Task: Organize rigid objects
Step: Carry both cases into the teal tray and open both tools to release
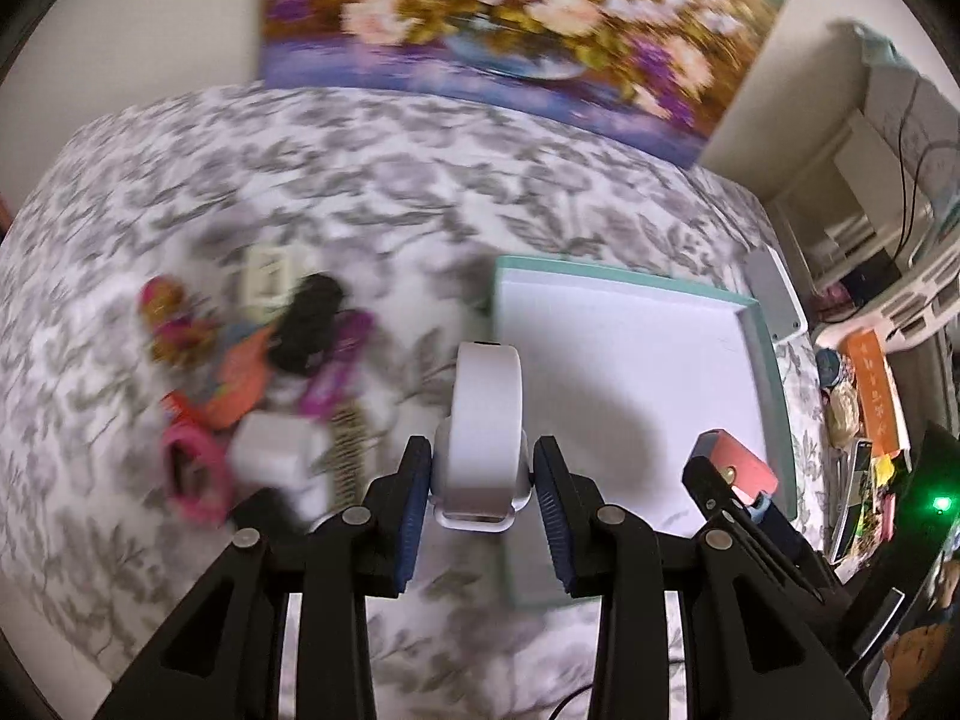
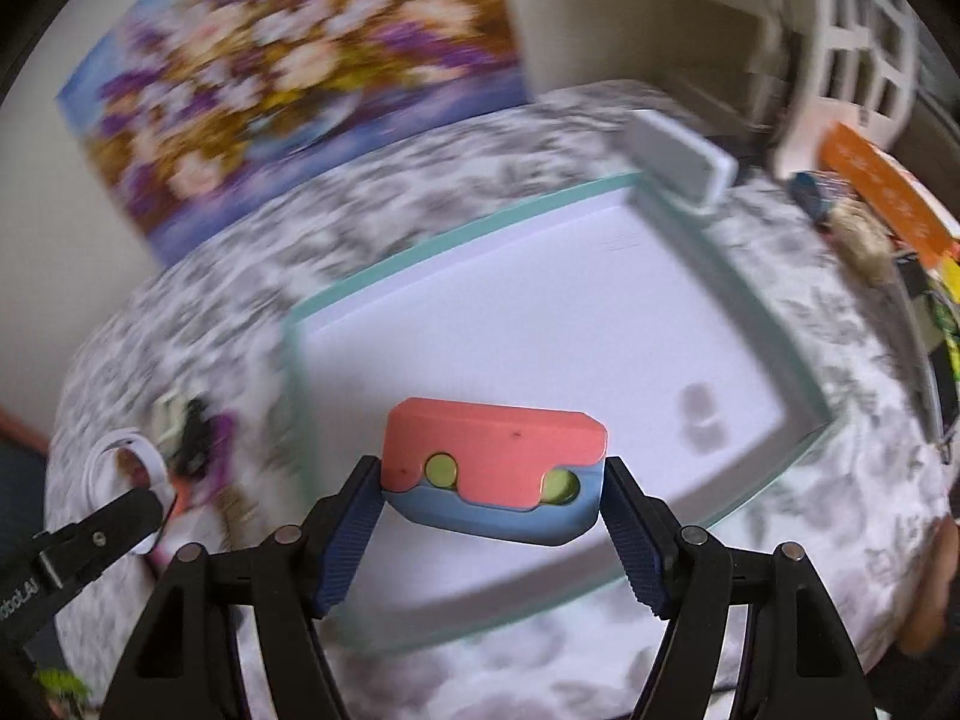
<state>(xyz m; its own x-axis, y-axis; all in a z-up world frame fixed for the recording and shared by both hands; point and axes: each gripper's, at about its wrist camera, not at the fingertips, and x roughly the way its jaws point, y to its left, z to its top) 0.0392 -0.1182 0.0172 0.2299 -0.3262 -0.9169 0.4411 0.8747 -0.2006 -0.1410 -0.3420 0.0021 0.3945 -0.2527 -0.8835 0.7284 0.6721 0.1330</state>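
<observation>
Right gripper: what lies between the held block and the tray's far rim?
Only bare white tray floor between the pink-and-blue block and the teal rim; the right wrist view shows it.

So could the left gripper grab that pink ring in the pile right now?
Probably not: the left gripper is already shut on a white tape-like roll. The pink ring itself lies uncovered at the pile's edge.

Two black handheld grippers with blue ribbed pads point steeply downward, side by side. The left gripper has its jaws narrow, clamped on a white ring-shaped object. The right gripper has its jaws wider, clamped on a coral-and-blue block.
</observation>
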